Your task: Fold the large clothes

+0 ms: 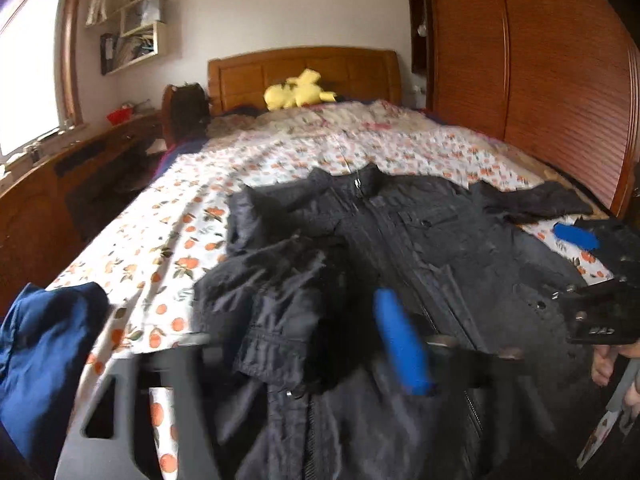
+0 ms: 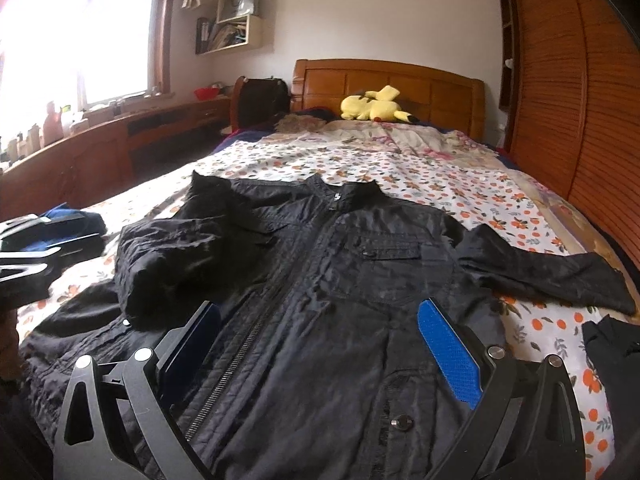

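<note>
The black jacket (image 2: 340,264) lies front-up on the floral bedsheet (image 2: 460,188), zipped, collar toward the headboard (image 2: 400,84). One sleeve is folded across the chest; the other extends sideways. The right gripper (image 2: 320,344) stands open above the lower front, pads clear of fabric.

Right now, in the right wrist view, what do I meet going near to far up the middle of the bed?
Right tool → black jacket → floral bedsheet → yellow plush toy → wooden headboard.
</note>
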The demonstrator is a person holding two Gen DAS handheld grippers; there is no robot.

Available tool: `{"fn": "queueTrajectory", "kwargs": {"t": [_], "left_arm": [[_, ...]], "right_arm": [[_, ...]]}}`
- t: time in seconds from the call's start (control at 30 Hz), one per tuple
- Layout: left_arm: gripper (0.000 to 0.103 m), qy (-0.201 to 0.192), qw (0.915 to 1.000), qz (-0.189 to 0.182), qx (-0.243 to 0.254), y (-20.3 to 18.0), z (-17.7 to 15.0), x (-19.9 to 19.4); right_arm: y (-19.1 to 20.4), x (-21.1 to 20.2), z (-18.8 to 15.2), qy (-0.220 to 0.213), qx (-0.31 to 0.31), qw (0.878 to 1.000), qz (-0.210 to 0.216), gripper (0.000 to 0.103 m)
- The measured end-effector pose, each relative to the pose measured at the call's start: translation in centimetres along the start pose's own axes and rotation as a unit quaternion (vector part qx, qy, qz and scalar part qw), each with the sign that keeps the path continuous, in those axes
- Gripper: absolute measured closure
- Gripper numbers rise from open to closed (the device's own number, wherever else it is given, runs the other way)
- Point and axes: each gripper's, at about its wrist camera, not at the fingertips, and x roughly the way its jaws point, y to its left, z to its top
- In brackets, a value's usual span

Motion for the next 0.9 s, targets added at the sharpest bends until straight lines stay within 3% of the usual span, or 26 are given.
{"fn": "queueTrajectory", "kwargs": {"t": [0.1, 0.2, 0.5, 0.73, 0.9], "left_arm": [[0.003, -0.011, 0.9998, 0.013, -0.005, 1.1, -0.4, -1.5], [0.003, -0.027, 0.9994, 0.017, -0.013, 2.2, -1.1, -3.0], [0.003, -0.027, 0.9991, 0.012, -0.030, 4.8, -2.9, -5.6], [0.003, -0.041, 0.9983, 0.011, -0.039, 6.1, -3.4, -7.5], [0.003, -0.052, 0.9977, 0.019, -0.039, 7.1, -3.6, -8.8]], "right_arm": [[1.2, 0.4, 0.1, 0.003, -0.008, 1.000, 0.009, 0.007], [2.4, 0.6, 0.3, 0.004, -0.017, 1.000, 0.016, 0.007], [5.0, 2.3, 0.2, 0.016, -0.034, 0.999, 0.031, 0.007], [7.8, 3.5, 0.8, 0.023, -0.044, 0.997, 0.067, 0.008], [10.2, 4.1, 1.6, 0.029, -0.067, 0.993, 0.096, 0.019]]}}
